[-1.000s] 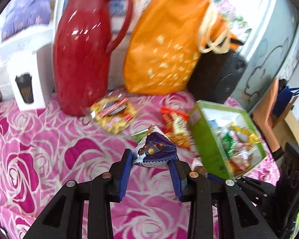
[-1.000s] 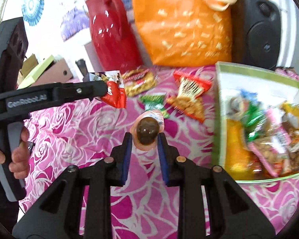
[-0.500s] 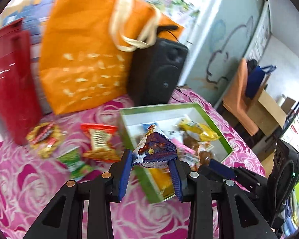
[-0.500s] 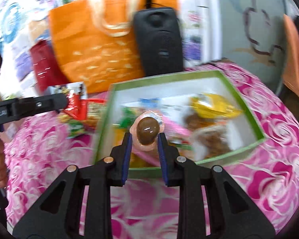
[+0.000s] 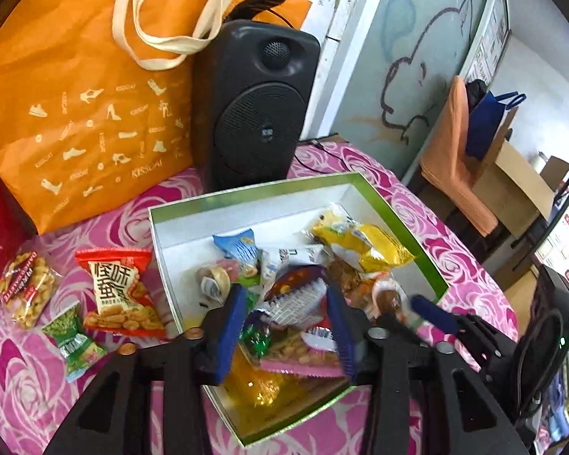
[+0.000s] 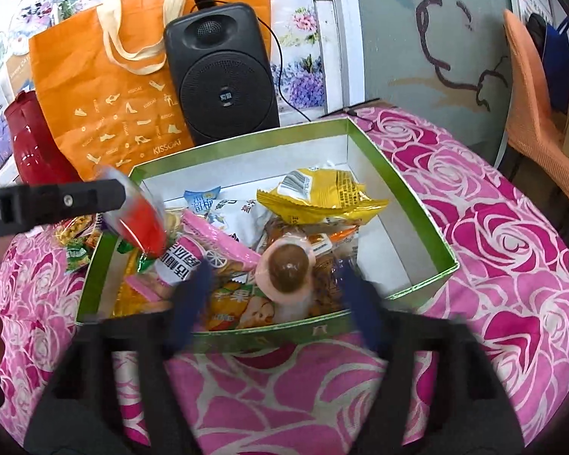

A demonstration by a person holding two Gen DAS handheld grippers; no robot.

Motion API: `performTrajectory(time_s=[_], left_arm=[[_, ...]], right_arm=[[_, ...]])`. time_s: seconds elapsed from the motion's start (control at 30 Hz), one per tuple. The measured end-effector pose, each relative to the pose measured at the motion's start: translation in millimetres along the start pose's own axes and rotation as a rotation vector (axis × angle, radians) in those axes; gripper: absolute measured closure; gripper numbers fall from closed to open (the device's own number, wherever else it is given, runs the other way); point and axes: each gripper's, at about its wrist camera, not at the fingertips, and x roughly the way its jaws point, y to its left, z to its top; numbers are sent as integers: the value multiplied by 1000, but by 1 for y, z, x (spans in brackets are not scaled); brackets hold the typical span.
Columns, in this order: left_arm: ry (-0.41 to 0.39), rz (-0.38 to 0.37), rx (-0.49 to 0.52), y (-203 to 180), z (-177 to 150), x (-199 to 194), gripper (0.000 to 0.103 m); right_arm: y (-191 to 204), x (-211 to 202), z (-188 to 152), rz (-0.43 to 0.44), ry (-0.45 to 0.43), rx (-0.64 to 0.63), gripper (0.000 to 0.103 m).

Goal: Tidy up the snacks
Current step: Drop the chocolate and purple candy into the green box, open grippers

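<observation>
From the left wrist, your left tongs [image 5: 284,326] stand spread over the green box [image 5: 421,244], the purple packet [image 5: 296,295] loose between them; three snacks, the red packet [image 5: 119,295] among them, lie left on the bench.

From the right wrist, your right tongs [image 6: 273,294] gape too, the chocolate snack [image 6: 286,271] unclamped inside the box.

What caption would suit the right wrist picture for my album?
Open right gripper over a green snack box, a pink-wrapped chocolate ball dropping between its fingers onto the packets.
</observation>
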Motion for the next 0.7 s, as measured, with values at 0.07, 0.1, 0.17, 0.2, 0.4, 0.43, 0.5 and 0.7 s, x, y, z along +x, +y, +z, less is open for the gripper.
performTrajectory(time_s=[0.07, 0.1, 0.17, 0.2, 0.4, 0.43, 0.5, 0.7], left_arm=[[-26, 36, -22, 4, -2, -3, 14], [-50, 64, -35, 6, -3, -6, 11], [-62, 102, -51, 12, -4, -8, 9], [-53, 114, -57, 14, -5, -8, 8], [-42, 141, -100, 30, -12, -10, 8], [-44, 141, -102, 31, -14, -12, 8], [-50, 145, -105, 34, -17, -17, 8], [-69, 152, -104, 38, -22, -32, 8]], right_arm=[[0, -1, -2, 10, -5, -14, 16], [1, 0, -3, 7, -2, -20, 14], [3, 3, -5, 4, 6, -31, 0], [4, 3, -5, 4, 5, -37, 0], [14, 2, -5, 16, 22, -61, 0], [15, 1, -5, 16, 22, -64, 0], [20, -2, -4, 23, 19, -71, 0], [38, -10, -2, 52, 18, -101, 0]])
